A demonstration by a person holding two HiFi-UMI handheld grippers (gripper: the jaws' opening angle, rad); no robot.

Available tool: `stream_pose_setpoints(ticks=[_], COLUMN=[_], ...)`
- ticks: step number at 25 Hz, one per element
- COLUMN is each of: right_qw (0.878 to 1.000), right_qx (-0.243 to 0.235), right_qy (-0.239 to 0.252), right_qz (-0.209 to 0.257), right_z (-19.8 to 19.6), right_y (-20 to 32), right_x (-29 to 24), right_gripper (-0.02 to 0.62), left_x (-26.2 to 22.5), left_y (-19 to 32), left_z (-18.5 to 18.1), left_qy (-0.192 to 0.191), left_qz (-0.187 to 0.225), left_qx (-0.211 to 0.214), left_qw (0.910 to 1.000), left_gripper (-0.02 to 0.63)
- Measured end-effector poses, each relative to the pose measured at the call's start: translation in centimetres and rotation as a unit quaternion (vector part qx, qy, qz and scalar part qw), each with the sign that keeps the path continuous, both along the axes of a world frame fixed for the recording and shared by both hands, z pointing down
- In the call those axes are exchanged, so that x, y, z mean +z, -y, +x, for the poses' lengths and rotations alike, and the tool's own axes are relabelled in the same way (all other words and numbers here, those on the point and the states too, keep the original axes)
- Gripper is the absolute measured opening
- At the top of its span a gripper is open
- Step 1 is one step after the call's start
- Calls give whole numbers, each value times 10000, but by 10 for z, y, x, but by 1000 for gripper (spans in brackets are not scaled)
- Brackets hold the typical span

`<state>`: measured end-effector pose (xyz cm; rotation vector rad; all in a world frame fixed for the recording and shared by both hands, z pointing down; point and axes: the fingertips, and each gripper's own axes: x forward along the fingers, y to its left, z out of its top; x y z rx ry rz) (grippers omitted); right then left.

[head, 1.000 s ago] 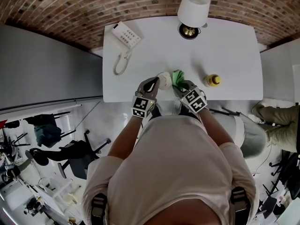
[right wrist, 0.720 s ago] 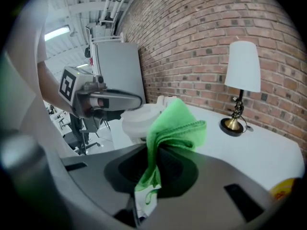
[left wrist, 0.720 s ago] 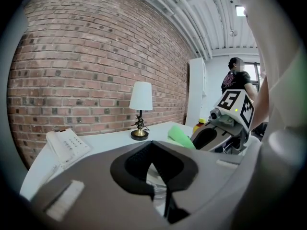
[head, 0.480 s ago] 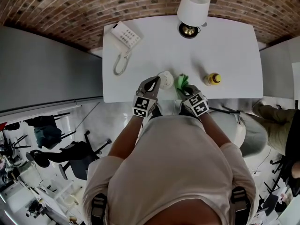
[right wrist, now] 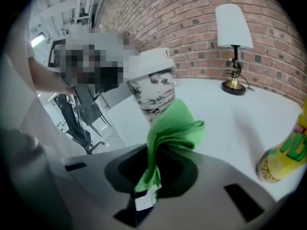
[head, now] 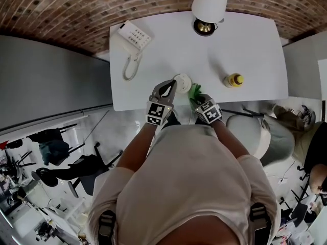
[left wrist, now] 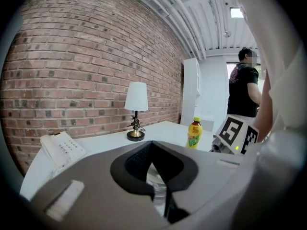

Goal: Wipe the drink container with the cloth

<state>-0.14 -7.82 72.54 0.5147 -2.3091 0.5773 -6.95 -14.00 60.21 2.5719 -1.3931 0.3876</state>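
Green cloth (right wrist: 173, 127) has dragged back toward the near edge over the last second, so a wipe stroke is underway. The right hand-held gripper (head: 196, 97) is clamped on it, pressed against the drink container (head: 182, 81). The left hand-held gripper (head: 170, 84) is closed on that cup at the counter's (head: 245, 50) near edge.

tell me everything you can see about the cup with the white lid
The cup is tapered, with a white lid and a dark printed pattern on a pale wall that looks like paper. It leans slightly, near the table's front edge. The left gripper grips it, and the green cloth held by the right gripper presses on its lower side.
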Motion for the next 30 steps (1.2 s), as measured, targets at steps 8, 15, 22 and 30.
stream_pose_setpoints(ticks=[8, 15, 22, 30], right_qw=[9989, 9987, 9995, 9998], right_qx=[13, -157, -117, -108], right_qy=[-281, -435, -301, -76], right_qz=[-372, -220, -48, 133], right_z=[-22, -31, -33, -35], right_y=[1, 2, 1, 0], right_x=[11, 27, 6, -25], right_gripper=[43, 43, 43, 43], left_x=[0, 0, 1, 1], left_y=[-1, -1, -1, 1], left_z=[2, 2, 1, 1], left_qy=[26, -40, -22, -12], left_qz=[0, -4, 9, 28], left_qx=[158, 209, 187, 119], left_qw=[9999, 9998, 9998, 9999], left_gripper=[9, 9, 8, 8])
